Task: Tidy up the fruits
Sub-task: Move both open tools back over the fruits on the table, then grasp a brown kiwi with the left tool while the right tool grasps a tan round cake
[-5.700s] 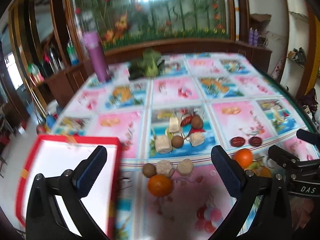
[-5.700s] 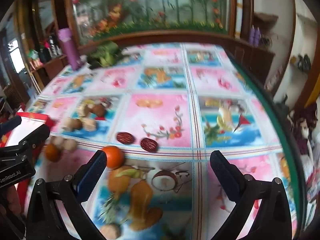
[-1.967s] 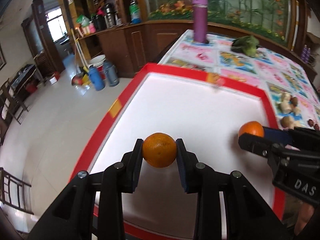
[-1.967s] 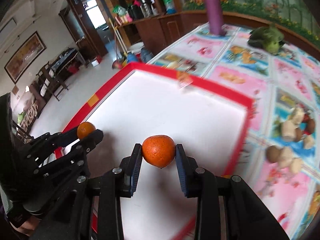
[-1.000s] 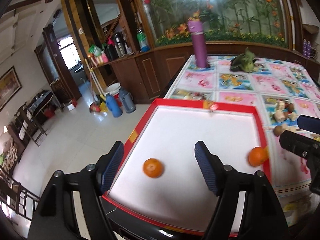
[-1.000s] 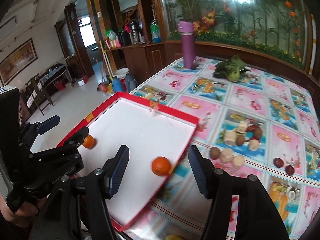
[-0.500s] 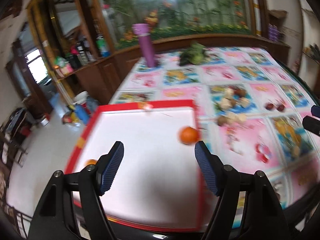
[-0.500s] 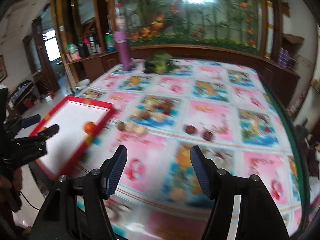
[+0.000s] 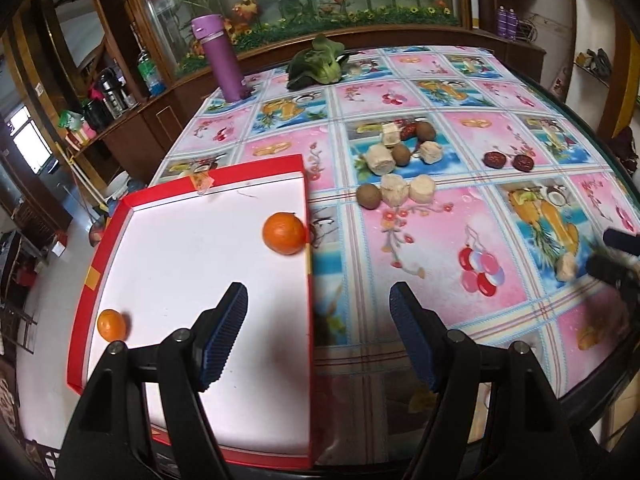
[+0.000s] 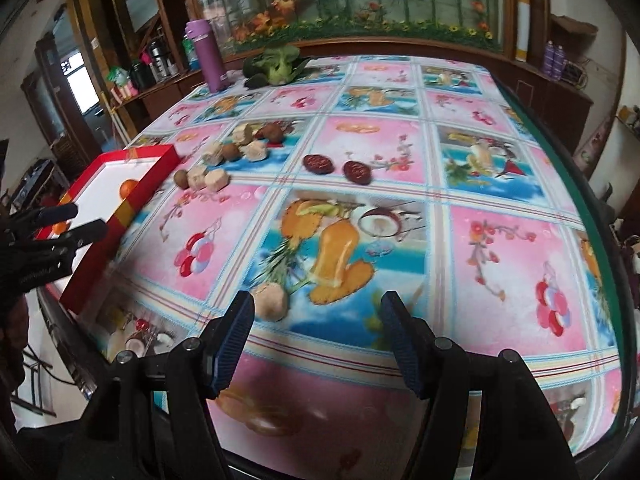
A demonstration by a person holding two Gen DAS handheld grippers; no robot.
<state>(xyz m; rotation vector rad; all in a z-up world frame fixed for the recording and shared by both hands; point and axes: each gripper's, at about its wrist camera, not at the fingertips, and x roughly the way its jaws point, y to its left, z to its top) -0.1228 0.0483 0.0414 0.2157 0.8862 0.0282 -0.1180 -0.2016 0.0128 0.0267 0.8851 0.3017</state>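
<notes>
A red-rimmed white tray (image 9: 104, 248) (image 10: 156, 178) sits at the table's left edge. Two oranges lie in it: one (image 9: 284, 233) (image 10: 129, 189) against the right wall, a smaller one (image 9: 111, 325) by the left wall. My left gripper (image 9: 318, 336) (image 10: 82, 222) hovers open and empty over the tray's near right corner. My right gripper (image 10: 318, 340) is open and empty above the table's near edge, with a pale peeled fruit piece (image 10: 271, 302) (image 9: 567, 266) just ahead of its left finger. Brown kiwis (image 9: 369, 196) and more pale pieces (image 9: 408, 191) cluster mid-table, with two dark red fruits (image 9: 508, 160) (image 10: 336, 167) beyond.
A purple flask (image 9: 220, 60) (image 10: 209, 56) and a green leafy vegetable (image 9: 320, 65) (image 10: 276, 65) stand at the far side. The table's green rim (image 10: 592, 216) curves on the right. The floor drops away left of the tray.
Both grippers let go of their oranges in the tray and stand open. They then swung right: the left to the tray's near right corner, the right out over the table beside the pale piece.
</notes>
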